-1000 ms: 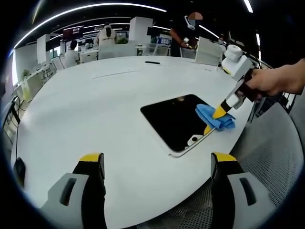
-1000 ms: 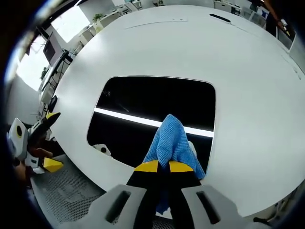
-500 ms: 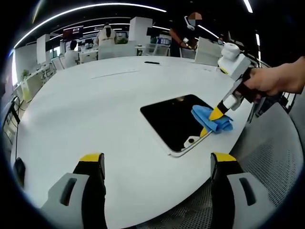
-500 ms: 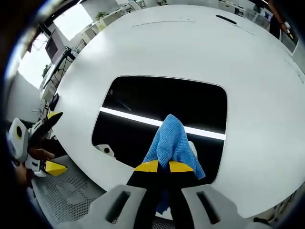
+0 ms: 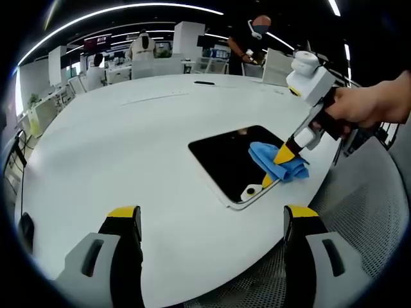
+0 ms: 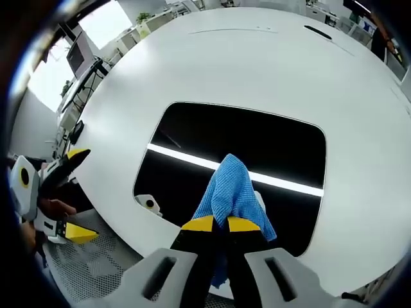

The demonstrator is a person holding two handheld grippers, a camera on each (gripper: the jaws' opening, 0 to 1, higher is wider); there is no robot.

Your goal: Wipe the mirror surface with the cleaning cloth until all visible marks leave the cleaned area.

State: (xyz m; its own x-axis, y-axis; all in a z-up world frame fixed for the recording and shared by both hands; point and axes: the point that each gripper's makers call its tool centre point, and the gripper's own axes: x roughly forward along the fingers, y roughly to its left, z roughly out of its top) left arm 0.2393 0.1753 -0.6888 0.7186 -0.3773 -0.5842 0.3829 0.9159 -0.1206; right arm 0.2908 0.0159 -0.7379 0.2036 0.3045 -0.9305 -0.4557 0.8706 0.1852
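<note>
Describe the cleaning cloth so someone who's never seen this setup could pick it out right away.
Start at the big round white table, then find the dark rectangular mirror lying flat near its edge. The cleaning cloth is the bunched bright blue fabric resting on that mirror, pinched in the yellow-tipped right gripper. It is the only blue, soft thing there.
</note>
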